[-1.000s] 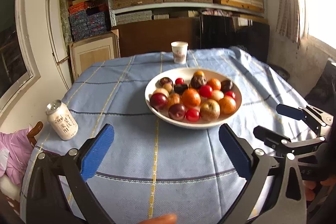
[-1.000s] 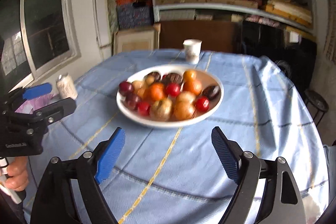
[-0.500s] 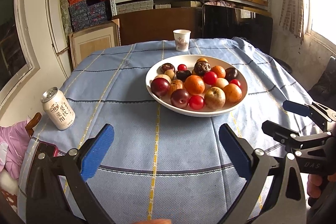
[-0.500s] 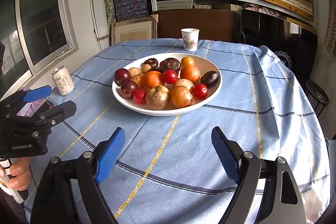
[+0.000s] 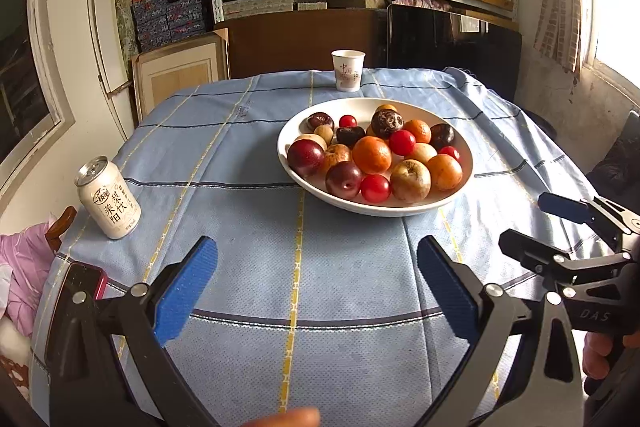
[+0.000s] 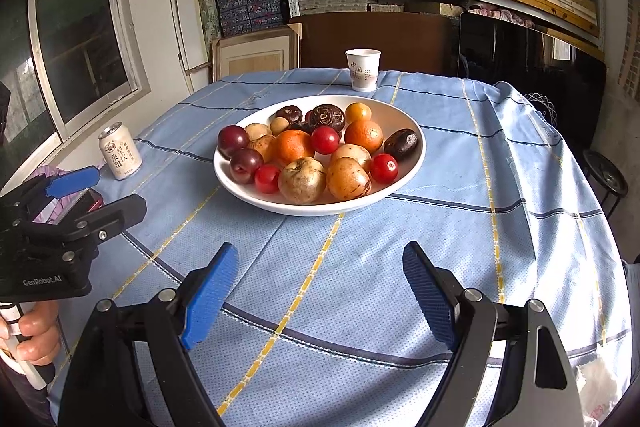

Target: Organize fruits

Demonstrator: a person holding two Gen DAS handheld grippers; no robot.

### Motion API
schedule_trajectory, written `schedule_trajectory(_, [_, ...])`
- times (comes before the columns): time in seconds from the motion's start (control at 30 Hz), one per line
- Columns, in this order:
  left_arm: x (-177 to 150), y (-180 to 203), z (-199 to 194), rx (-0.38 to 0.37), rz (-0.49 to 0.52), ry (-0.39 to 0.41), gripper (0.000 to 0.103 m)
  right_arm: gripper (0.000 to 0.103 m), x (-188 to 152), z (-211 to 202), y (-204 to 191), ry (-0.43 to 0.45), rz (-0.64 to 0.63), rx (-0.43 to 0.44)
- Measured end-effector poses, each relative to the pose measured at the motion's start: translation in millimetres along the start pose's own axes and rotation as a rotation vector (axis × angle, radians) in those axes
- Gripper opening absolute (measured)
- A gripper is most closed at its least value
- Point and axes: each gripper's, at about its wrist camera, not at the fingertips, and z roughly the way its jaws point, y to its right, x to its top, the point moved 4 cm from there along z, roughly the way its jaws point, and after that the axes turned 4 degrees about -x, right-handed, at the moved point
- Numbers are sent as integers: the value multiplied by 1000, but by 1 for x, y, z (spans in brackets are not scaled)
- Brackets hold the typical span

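Both views dropped lower since a second ago, so more near cloth shows; fruit hasn't shifted. We have left gripper (image 5: pixel 316 291) and right gripper (image 6: pixel 316 291) spread wide, empty, short of the white bowl (image 6: pixel 404 183) holding the fruits (image 6: pixel 304 151) mid-table on blue tablecloth (image 5: pixel 352 287).

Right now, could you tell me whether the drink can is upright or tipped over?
Upright: the drink can stands on its base on the tablecloth, top facing up.
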Motion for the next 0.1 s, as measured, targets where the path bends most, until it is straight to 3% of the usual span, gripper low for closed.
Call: schedule_trajectory(0.1, [-1, -2, 1, -2, -11, -4, 98, 85, 0, 0, 0, -1, 0, 1])
